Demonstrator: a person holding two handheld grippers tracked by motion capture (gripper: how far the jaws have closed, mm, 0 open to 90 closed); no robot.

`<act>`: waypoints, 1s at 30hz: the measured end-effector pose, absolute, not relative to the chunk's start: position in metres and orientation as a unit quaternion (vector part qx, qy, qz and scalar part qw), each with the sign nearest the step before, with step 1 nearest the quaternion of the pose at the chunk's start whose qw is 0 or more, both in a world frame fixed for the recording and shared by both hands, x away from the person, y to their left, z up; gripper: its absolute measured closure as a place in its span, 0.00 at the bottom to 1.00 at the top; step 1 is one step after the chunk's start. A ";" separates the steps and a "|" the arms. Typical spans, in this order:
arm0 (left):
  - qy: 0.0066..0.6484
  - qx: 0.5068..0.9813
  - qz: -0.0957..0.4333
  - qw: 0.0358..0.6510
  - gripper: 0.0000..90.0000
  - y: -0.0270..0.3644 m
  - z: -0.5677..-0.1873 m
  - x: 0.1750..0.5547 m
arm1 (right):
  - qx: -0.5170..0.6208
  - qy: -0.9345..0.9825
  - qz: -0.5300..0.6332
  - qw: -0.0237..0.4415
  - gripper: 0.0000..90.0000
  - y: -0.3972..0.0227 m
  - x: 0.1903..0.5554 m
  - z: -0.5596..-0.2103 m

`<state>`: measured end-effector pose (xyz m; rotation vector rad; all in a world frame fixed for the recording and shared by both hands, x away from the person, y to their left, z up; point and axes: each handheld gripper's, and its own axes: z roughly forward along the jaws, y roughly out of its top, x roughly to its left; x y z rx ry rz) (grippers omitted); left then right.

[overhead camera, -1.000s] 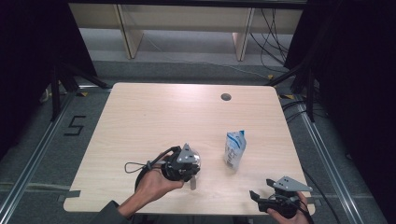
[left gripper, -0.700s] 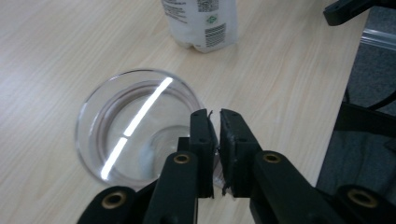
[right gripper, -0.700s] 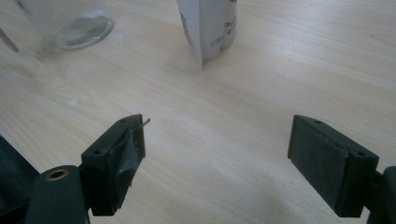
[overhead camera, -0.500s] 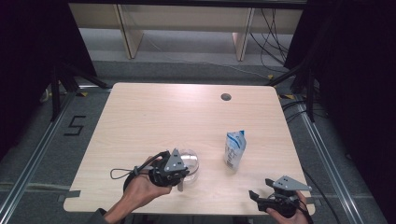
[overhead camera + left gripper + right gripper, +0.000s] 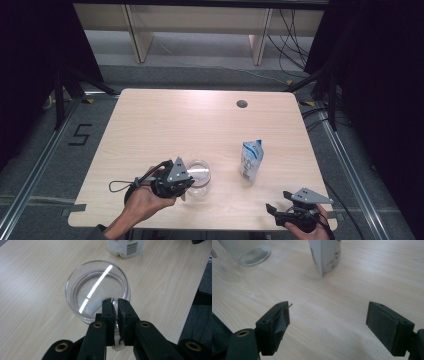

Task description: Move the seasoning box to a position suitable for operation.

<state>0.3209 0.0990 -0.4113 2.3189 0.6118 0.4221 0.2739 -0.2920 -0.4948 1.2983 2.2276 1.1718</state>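
Note:
A clear glass bowl (image 5: pixel 198 176) stands on the wooden table (image 5: pixel 200 125) near its front edge. My left gripper (image 5: pixel 187 187) is shut on the bowl's near wall; in the left gripper view the gripper (image 5: pixel 115 303) has one jaw inside and one outside the bowl (image 5: pixel 97 287). A white and blue stand-up pouch (image 5: pixel 251 160) stands upright to the right of the bowl, apart from it. My right gripper (image 5: pixel 277 201) is at the table's front right corner, and its view shows this gripper (image 5: pixel 328 315) open and empty, facing the pouch (image 5: pixel 327 255) and the bowl (image 5: pixel 249 251).
A round cable hole (image 5: pixel 242 104) lies near the table's far edge. Black frame posts and loose cables stand on the floor around the table. Shelving runs along the back wall.
My left hand and gripper have shifted left along the front of the table, still pinching the glass bowl. The right gripper and the pouch have stayed put.

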 end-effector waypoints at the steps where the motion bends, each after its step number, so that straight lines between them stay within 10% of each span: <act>1: 0.235 0.894 0.165 0.344 0.92 0.101 -0.411 0.322 | 0.453 0.778 0.408 0.153 0.22 -0.292 0.274 -0.495; 17: 0.261 0.865 0.194 0.381 0.83 0.129 -0.414 0.320 | 0.466 0.773 0.404 0.148 0.22 -0.290 0.273 -0.495; 30: 0.305 0.824 0.157 0.451 0.45 0.162 -0.443 0.310 | 0.455 0.774 0.413 0.154 0.22 -0.291 0.274 -0.495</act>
